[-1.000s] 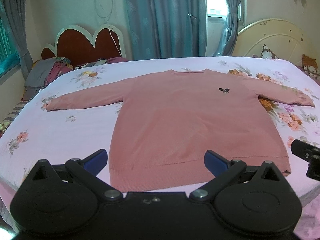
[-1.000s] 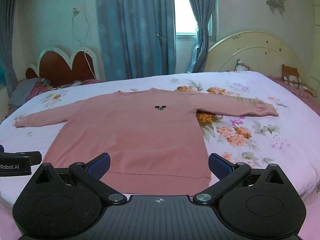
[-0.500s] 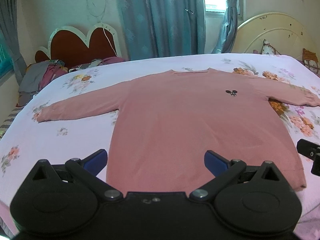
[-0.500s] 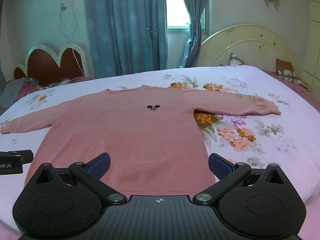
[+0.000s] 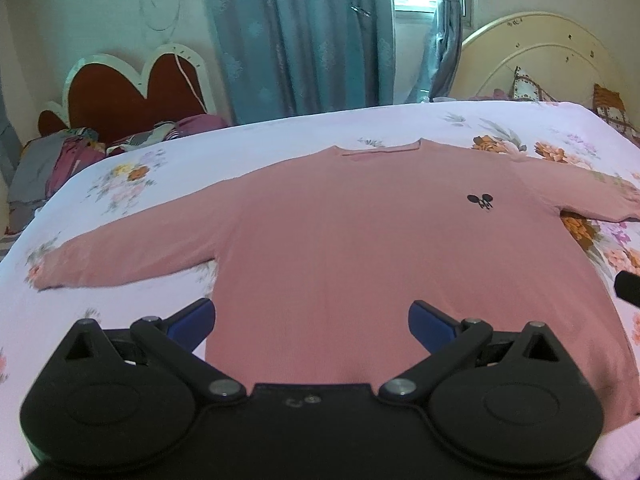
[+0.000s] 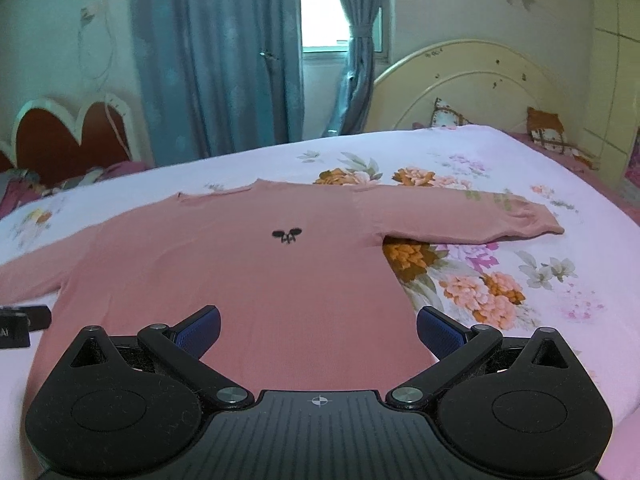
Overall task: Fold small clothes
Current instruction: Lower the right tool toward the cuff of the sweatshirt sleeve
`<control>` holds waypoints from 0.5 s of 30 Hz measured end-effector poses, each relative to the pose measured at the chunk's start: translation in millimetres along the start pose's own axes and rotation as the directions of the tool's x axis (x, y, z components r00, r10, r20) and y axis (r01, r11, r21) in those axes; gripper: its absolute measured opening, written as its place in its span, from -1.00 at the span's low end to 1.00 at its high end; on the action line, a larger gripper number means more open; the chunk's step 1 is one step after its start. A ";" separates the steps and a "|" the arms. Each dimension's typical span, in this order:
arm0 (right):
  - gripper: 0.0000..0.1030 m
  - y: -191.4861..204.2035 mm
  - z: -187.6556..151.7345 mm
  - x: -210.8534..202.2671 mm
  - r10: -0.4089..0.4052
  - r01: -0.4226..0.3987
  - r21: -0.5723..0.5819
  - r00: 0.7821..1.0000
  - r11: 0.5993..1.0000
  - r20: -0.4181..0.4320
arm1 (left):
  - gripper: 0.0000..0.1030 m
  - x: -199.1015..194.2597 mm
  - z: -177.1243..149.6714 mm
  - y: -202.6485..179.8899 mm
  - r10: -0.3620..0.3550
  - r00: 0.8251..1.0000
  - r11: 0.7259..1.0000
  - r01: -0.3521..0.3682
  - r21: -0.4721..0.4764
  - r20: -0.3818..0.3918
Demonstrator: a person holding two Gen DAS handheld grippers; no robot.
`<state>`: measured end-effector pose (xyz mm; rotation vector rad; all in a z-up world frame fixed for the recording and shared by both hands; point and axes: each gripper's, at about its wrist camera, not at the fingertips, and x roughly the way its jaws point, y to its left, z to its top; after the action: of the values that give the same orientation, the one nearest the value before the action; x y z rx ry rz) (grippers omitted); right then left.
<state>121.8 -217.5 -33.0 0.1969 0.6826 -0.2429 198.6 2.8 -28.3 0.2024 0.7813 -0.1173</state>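
Soft cloth on a bed, seen past matt black plastic grippers.

The pink sweater [image 5: 360, 248] is a fine matt knit. The floral sheet [image 6: 500, 280] is smooth printed cloth. The left gripper [image 5: 312, 318] and right gripper [image 6: 318, 324] are matt black plastic with blue textured pads [image 6: 440, 330] and shiny metal pivots. The curtains [image 5: 296, 40] are thin cloth. The cream headboard [image 6: 480, 80] looks painted, with chipped spots.

sweater [image 5: 360, 248] flat on bed [image 5: 120, 312] | headboard [image 6: 472, 88] behind — clothes pile [image 5: 60, 160] far left
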 end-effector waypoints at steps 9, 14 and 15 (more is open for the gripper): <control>1.00 -20.3 24.6 43.1 -0.026 0.025 -0.016 1.000 1.000 -0.015 | 1.00 41.6 26.8 -15.5 0.010 0.999 1.000 -0.011 -0.004 -0.033; 1.00 -55.9 40.8 78.5 -0.001 0.001 -0.010 1.000 1.000 -0.025 | 1.00 65.4 44.3 -37.9 0.048 0.997 0.999 -0.049 -0.016 -0.052; 1.00 -64.2 44.7 85.0 0.001 -0.002 -0.006 1.000 1.000 -0.028 | 1.00 70.0 48.7 -44.4 0.051 0.997 0.998 -0.053 -0.021 -0.053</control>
<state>194.0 -303.6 -60.1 0.1957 0.7111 -0.2371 273.4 -53.5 -50.3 0.2052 0.8284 -0.0543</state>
